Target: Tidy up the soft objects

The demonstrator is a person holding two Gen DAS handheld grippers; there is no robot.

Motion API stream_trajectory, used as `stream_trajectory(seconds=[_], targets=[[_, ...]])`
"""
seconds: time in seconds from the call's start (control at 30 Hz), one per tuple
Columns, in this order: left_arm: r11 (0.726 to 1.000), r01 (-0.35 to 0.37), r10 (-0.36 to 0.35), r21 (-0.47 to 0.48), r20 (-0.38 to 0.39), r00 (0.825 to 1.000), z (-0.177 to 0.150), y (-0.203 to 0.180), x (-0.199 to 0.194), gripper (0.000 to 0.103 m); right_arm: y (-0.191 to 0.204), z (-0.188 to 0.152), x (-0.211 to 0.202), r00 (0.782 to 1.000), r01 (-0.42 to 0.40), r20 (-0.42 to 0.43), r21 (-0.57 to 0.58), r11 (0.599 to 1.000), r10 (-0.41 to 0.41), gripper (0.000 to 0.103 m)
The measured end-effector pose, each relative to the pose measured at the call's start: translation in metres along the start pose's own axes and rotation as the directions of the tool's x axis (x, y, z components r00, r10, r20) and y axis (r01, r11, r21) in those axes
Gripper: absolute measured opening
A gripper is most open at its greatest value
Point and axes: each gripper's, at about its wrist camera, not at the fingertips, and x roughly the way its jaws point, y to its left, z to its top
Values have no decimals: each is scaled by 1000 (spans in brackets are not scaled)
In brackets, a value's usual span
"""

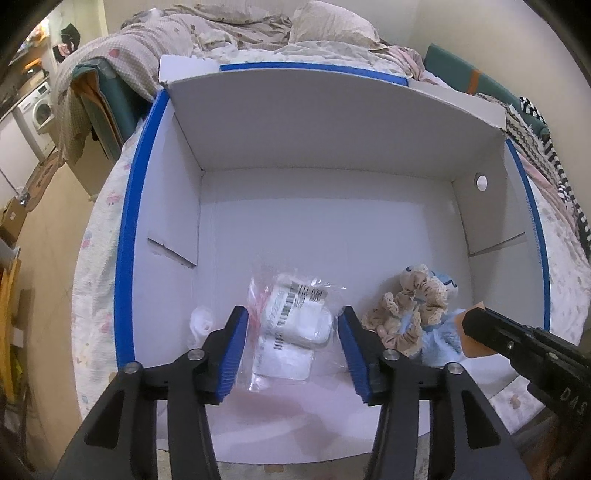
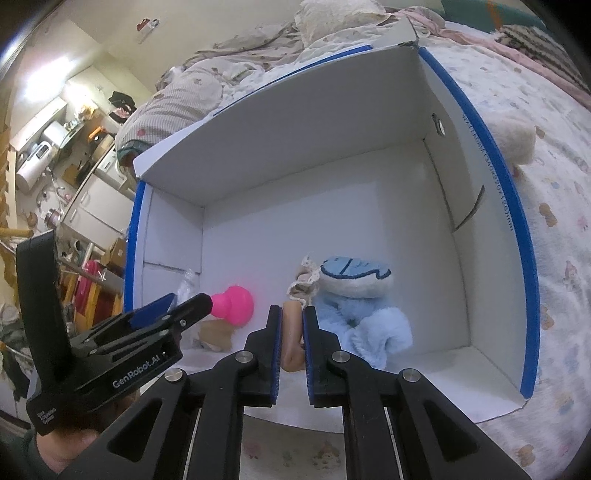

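Observation:
A white cardboard box with blue edges [image 1: 125, 229] lies open on the bed; it also shows in the right wrist view [image 2: 513, 206]. My left gripper [image 1: 293, 325] is open over a clear bag of white cloth [image 1: 295, 325] in the box. My right gripper [image 2: 292, 325] is shut on a tan soft piece [image 2: 291, 332] just above the box floor. Beside it lie a beige lace scrunchie [image 1: 410, 306], a pale blue fluffy item [image 2: 373, 332] and a blue-and-white plush [image 2: 354, 277]. A pink soft toy [image 2: 236, 301] sits left, by the left gripper's finger [image 2: 192, 306].
The bed with a patterned sheet [image 2: 554, 206] surrounds the box. Rumpled blankets and a pillow [image 1: 332, 22] lie behind it. A cream plush [image 2: 517, 140] sits outside the box's right wall. A washing machine [image 1: 37, 107] and clutter stand far left.

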Motion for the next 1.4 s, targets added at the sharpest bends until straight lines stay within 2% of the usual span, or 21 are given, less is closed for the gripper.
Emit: stream_trajectory(seconds=[0.17, 0.23, 0.27, 0.3, 0.33, 0.37, 0.43, 0.5, 0.67, 0.83, 0.97, 1.1, 1.13, 1.23, 1.4], targets=[[1000, 4, -4, 5, 15, 1000, -1, 0, -6, 57, -2, 1, -3, 1000, -4, 14, 14, 1000, 3, 19], [1000, 6, -6, 6, 19, 1000, -1, 0, -8, 62, -2, 1, -4, 1000, -5, 18, 21, 1000, 5, 26], [1000, 4, -5, 5, 26, 1000, -1, 0, -10, 63, -2, 2, -4, 1000, -1, 23, 24, 1000, 1, 45], [1000, 3, -3, 4, 30, 1000, 0, 0, -12, 63, -2, 3, -5, 1000, 4, 30, 27, 1000, -5, 76], [1000, 3, -3, 2, 35, 999, 0, 1, -13, 63, -2, 3, -7, 999, 6, 44, 33, 999, -8, 85], [1000, 5, -5, -1, 42, 999, 1, 1, -16, 63, -2, 3, -9, 998, 7, 58, 39, 999, -9, 89], [1000, 6, -6, -9, 55, 998, 2, 2, -20, 63, -1, 4, -11, 998, 19, 63, 35, 999, -21, 90], [1000, 19, -18, -5, 58, 998, 0, 3, -25, 63, 0, 4, -12, 996, 46, 77, 27, 999, -48, 102], [999, -46, 45, 11, 74, 996, -4, 4, -35, 63, -1, 3, -19, 991, 67, 111, 20, 998, -69, 103], [994, -108, 107, 4, 105, 989, -12, 12, -47, 63, -3, 0, -19, 992, 76, 103, 28, 997, -79, 103], [998, -67, 69, -22, 102, 992, -16, 28, -53, 63, -1, -5, -21, 991, 93, 98, 11, 996, -94, 103], [997, -73, 77, -37, 110, 991, -23, 39, -61, 63, 3, -12, -24, 989, 111, 96, -9, 994, -110, 103], [996, -79, 83, -38, 116, 990, -25, 42, -64, 65, 4, -13, -25, 989, 117, 93, -12, 993, -116, 103], [995, -94, 98, -38, 128, 987, -34, 47, -71, 83, 8, -20, -27, 988, 132, 88, -29, 991, -129, 103], [995, -97, 102, -40, 160, 982, -50, 56, -83, 84, 16, -30, -39, 985, 142, 107, -65, 988, -135, 103]])
